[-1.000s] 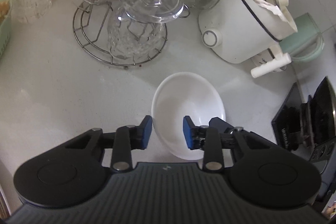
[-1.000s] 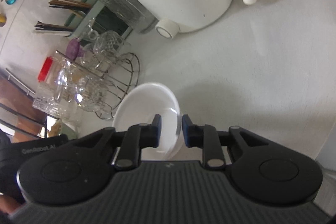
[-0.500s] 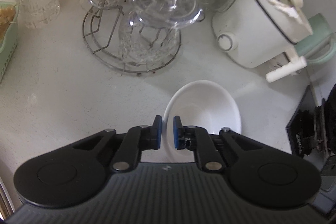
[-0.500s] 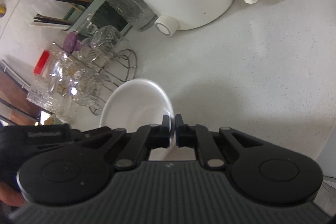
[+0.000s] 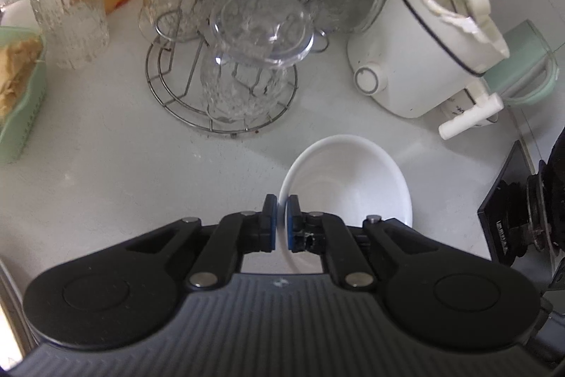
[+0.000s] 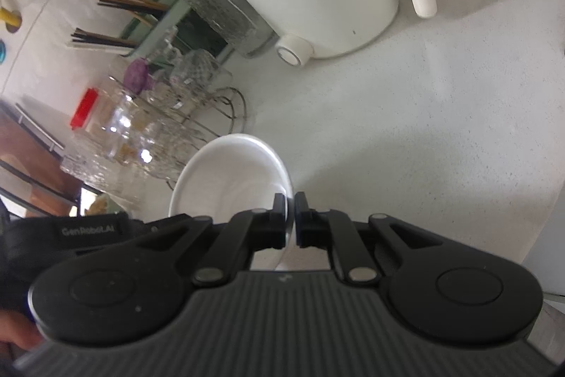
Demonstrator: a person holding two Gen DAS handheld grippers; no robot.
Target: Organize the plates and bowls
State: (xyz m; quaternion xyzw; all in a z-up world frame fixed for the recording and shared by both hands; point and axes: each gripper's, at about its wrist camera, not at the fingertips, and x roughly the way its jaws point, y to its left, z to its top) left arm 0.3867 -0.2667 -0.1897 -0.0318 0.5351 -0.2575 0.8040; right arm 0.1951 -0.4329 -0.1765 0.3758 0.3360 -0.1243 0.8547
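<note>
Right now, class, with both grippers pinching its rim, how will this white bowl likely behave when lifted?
The white bowl looks glazed, so probably stiff, breakable and slippery. Each hand-held gripper, left and right, holds only thin rim, so uneven lifting may tilt it.

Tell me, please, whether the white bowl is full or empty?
Empty: the bowl shows only bare white inside in both wrist views, nothing in it.

I am working at a home kitchen counter (image 5: 106, 165): ahead of my left gripper a wire rack (image 5: 219, 94) is holding upturned glasses, a white electric cooker (image 5: 420, 59) is sitting to its right, and chopsticks (image 6: 130, 0) are standing beyond.
</note>
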